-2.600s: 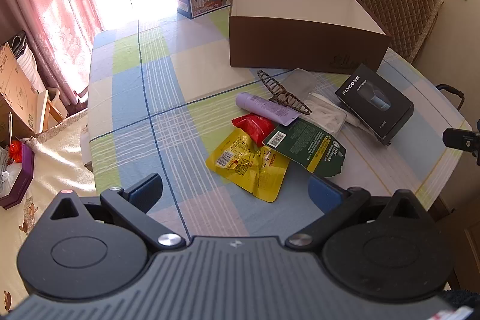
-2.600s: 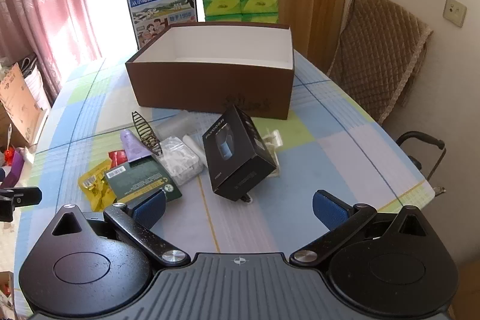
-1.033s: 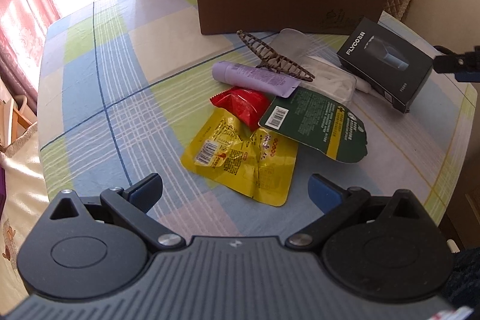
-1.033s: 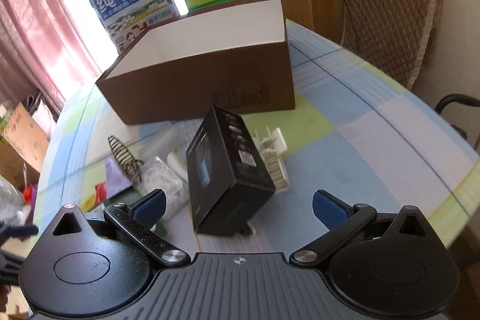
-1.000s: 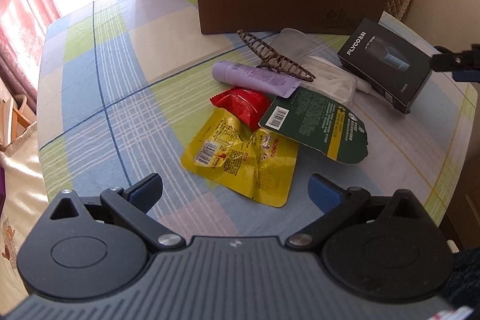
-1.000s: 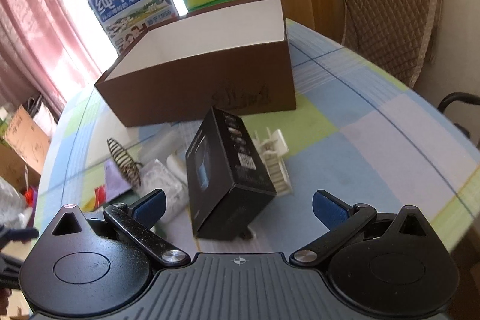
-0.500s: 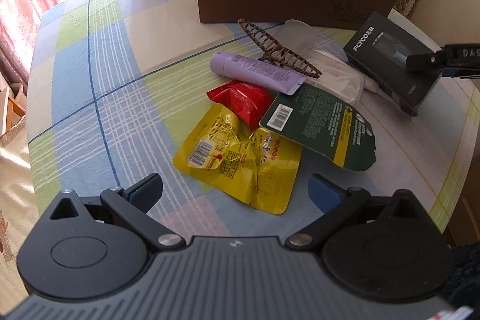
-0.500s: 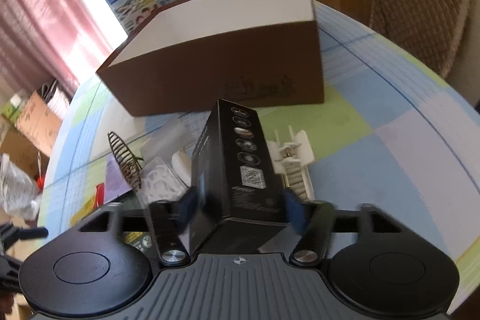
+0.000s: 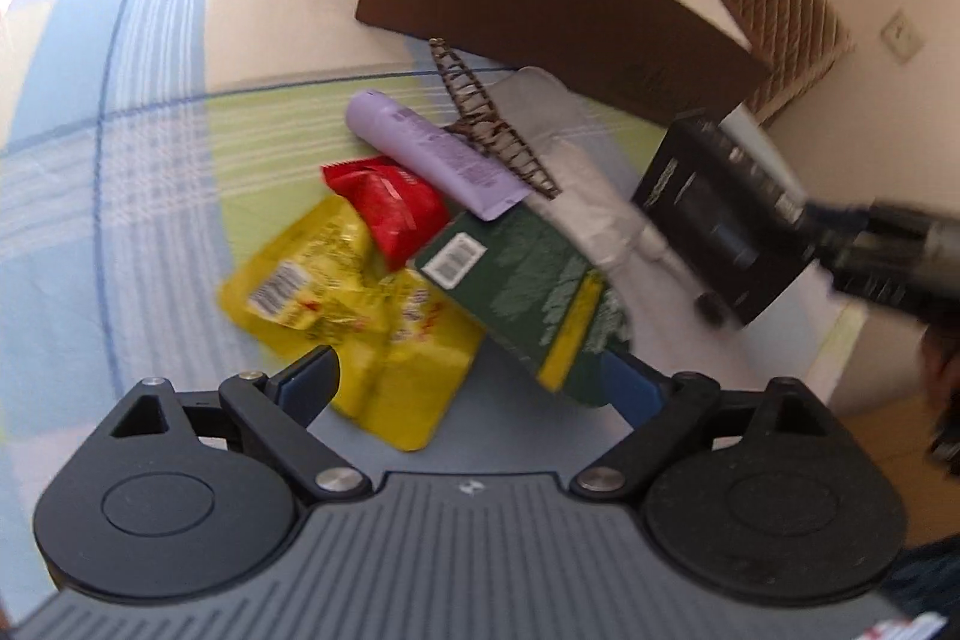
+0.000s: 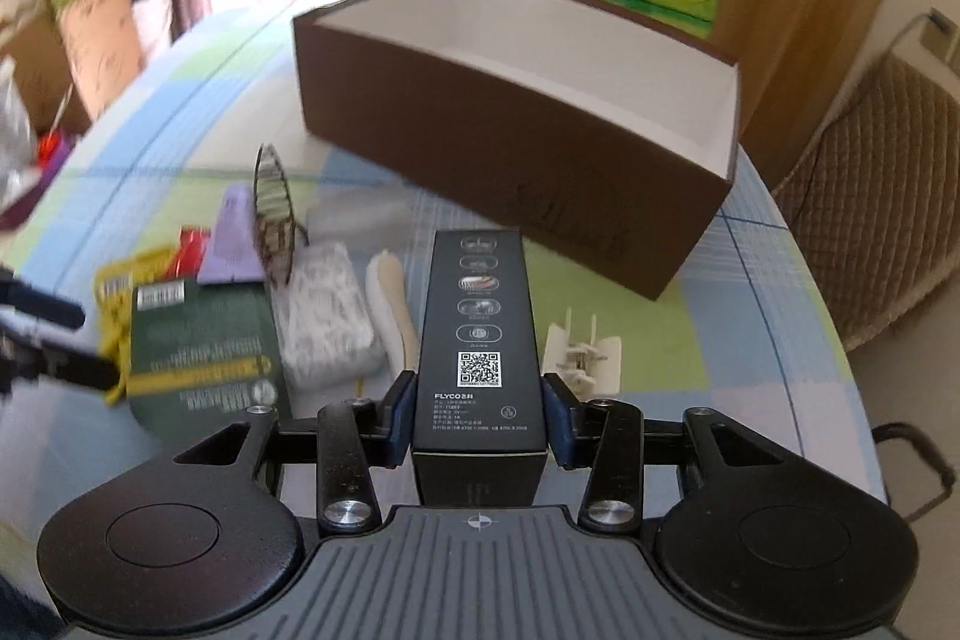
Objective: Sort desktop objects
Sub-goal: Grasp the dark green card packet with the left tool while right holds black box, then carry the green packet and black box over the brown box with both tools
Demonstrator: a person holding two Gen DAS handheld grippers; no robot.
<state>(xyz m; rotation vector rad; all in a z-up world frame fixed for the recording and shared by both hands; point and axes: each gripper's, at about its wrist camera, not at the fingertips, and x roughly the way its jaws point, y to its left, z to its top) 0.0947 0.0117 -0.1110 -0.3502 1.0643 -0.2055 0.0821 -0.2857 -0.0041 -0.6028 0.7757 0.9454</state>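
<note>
The right gripper [image 10: 478, 418] clamps the black box [image 10: 478, 340], long axis toward the brown bin [image 10: 522, 142] at twelve o'clock.

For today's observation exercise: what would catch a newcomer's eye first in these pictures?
The tall black cardboard box clamped in the right gripper, in front of the open brown cardboard bin. Then the crinkled yellow snack pouch between the fingers of the open left gripper.

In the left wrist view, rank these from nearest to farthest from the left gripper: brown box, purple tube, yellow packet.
1. yellow packet, just ahead of the left gripper, between its open fingers.
2. purple tube, mid-table, beyond the red packet.
3. brown box, at the far side, up and right.
</note>
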